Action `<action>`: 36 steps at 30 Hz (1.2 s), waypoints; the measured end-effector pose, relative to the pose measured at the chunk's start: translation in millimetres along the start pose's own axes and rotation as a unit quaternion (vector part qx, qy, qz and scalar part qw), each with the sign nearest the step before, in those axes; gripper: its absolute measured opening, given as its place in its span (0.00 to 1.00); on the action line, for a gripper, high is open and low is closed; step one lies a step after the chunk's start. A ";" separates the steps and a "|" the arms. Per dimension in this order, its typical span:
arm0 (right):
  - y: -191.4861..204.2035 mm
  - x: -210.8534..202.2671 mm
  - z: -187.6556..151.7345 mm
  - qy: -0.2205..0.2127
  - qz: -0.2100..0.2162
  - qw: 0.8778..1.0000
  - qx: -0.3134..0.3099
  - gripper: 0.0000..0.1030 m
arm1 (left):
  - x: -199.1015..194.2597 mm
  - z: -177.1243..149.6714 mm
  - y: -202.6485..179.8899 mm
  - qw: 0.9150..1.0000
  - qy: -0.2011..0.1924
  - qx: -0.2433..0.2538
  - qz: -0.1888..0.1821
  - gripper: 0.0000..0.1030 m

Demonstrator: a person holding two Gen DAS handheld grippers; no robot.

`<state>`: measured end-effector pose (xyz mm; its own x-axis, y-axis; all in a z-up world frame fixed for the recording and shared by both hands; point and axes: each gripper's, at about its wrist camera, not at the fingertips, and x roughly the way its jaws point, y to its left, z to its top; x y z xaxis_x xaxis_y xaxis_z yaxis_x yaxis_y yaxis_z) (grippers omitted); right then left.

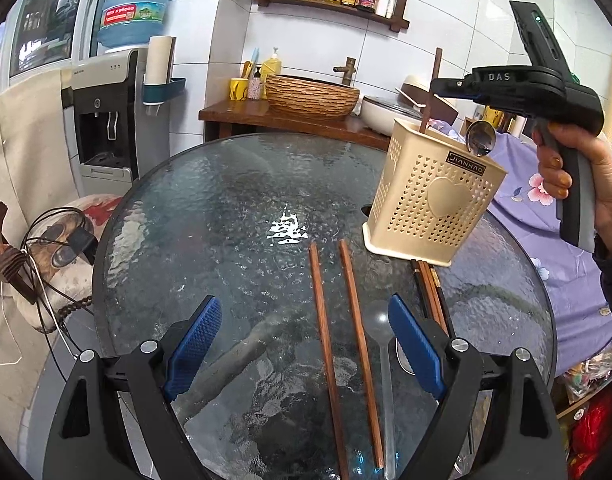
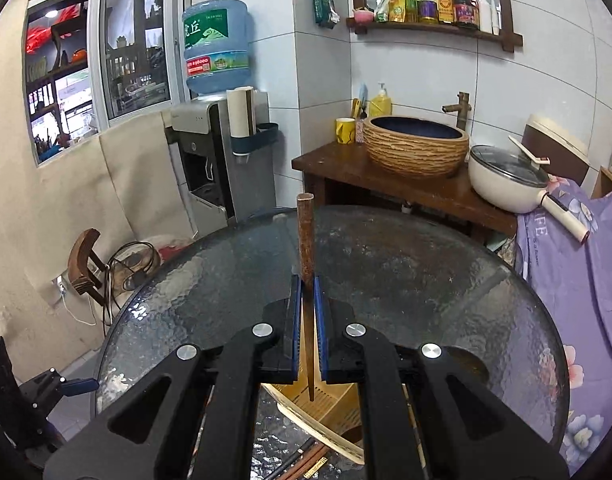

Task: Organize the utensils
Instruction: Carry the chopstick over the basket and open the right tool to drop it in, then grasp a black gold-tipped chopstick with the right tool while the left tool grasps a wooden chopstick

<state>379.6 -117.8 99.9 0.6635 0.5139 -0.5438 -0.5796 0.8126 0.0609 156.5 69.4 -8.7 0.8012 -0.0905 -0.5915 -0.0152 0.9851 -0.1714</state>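
A cream perforated utensil holder (image 1: pixel 430 196) stands on the round glass table (image 1: pixel 226 208) at the right, with a metal spoon (image 1: pixel 480 139) in it. My right gripper (image 2: pixel 305 286) is shut on a brown chopstick (image 2: pixel 305 236) and holds it upright over the holder (image 2: pixel 326 404); the stick (image 1: pixel 431 92) reaches down into it. My left gripper (image 1: pixel 304 328) is open and empty, low over two brown chopsticks (image 1: pixel 342 344) and a clear plastic spoon (image 1: pixel 380 328). More dark chopsticks (image 1: pixel 432 292) lie by the holder's base.
A wooden counter (image 2: pixel 386 188) with a woven basin (image 2: pixel 416 144) and a white pot (image 2: pixel 506 180) stands behind the table. A water dispenser (image 2: pixel 222 148) is at the back left. A purple floral cloth (image 2: pixel 578 280) hangs at the right. Cables lie at the left (image 1: pixel 54 248).
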 end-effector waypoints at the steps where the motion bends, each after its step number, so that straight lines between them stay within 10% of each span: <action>1: -0.5 1.6 -0.5 -0.001 -0.002 1.000 0.003 0.07 | 0.0 -0.4 0.3 1.000 0.000 -0.001 -0.001 0.81; 7: 0.2 3.1 -4.8 -0.002 -0.015 1.000 0.004 0.14 | 0.2 0.3 1.4 1.000 0.000 -0.001 0.001 0.82; 10: -0.1 -18.6 -10.2 -0.044 -0.036 0.998 0.014 0.47 | 2.6 0.7 2.7 1.000 0.003 0.003 0.006 0.85; 16: 16.5 -65.3 -51.5 -0.051 -0.104 0.993 0.014 0.47 | 12.4 3.2 8.0 0.998 0.013 0.036 0.044 0.84; 27: 8.4 -23.7 -185.0 0.118 -0.119 0.980 0.111 0.47 | 57.5 3.3 -6.7 0.994 0.068 0.066 0.047 0.62; 36: 33.9 0.1 -207.9 0.157 -0.141 0.974 0.076 0.47 | 72.9 -5.8 -14.6 0.992 0.088 0.073 0.052 0.62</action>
<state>261.7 -147.4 -72.0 0.5948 0.1734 -0.7849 -0.3017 0.9532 -0.0180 211.6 47.6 -53.9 0.6830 0.0013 -0.7304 0.0051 1.0000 0.0065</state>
